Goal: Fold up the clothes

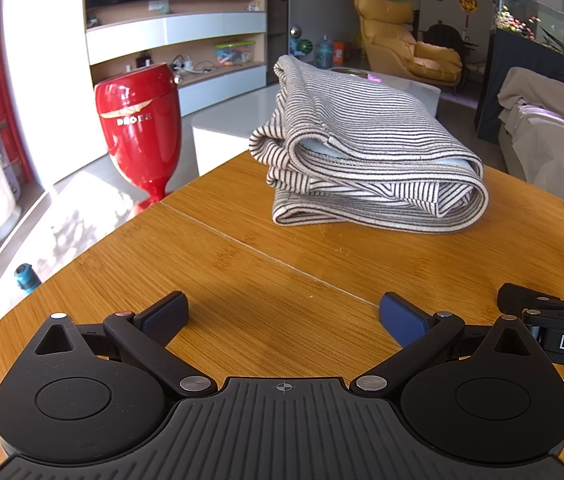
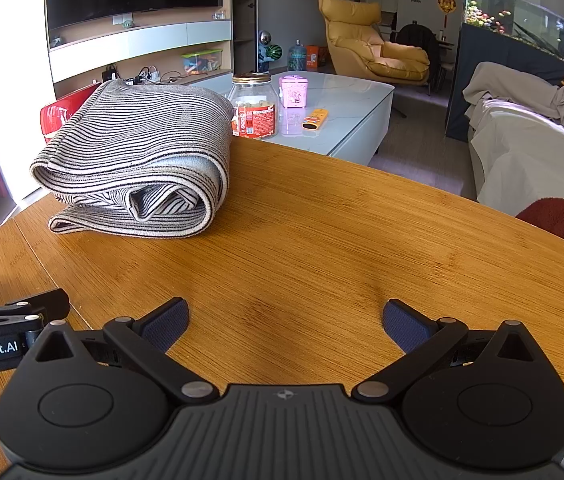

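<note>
Lying folded, striped garment (image 1: 365, 152) (both claws spread, empty).

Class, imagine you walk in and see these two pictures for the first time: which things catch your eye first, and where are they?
First comes the striped garment, folded into a thick bundle on the far part of the wooden table. Next, the glossy red goblet-shaped vessel stands on the floor beyond the table's left edge. Nearest the cameras, the left claw and right claw hang open and empty above bare wood, apart from the garment.

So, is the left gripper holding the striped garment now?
No. The left gripper is open above the bare table, apart from the folded striped garment.
</note>
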Motion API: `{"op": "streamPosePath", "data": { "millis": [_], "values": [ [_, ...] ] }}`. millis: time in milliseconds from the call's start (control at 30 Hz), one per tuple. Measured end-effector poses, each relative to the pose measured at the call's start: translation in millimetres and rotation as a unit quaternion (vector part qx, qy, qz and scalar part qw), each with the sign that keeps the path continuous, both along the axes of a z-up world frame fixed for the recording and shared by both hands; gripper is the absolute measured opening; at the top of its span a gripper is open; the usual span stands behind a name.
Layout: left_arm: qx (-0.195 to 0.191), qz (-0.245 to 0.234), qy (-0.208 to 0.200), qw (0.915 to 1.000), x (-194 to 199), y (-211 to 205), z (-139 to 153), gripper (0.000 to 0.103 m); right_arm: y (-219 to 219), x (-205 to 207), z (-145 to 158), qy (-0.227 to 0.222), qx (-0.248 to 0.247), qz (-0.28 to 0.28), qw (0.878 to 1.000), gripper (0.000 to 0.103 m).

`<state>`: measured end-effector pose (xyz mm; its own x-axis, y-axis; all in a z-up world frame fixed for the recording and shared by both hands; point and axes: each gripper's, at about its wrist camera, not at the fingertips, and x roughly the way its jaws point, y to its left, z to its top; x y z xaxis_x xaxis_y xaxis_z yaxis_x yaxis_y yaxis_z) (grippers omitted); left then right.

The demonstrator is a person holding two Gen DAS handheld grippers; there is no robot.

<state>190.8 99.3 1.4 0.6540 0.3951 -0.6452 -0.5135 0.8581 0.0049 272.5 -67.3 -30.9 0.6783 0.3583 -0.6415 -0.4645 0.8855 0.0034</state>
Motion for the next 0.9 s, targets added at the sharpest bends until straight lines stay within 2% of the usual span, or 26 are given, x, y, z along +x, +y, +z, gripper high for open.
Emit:
{"op": "streamPosePath", "data": {
  "millis": [900],
  "values": [
    [0.0,0.0,0.0,1.0,-0.3,-0.9,0.4,0.103,2.1,-0.5,-0.2,0.0,0.0,-0.001,1.0,0.103]
  ]
}}
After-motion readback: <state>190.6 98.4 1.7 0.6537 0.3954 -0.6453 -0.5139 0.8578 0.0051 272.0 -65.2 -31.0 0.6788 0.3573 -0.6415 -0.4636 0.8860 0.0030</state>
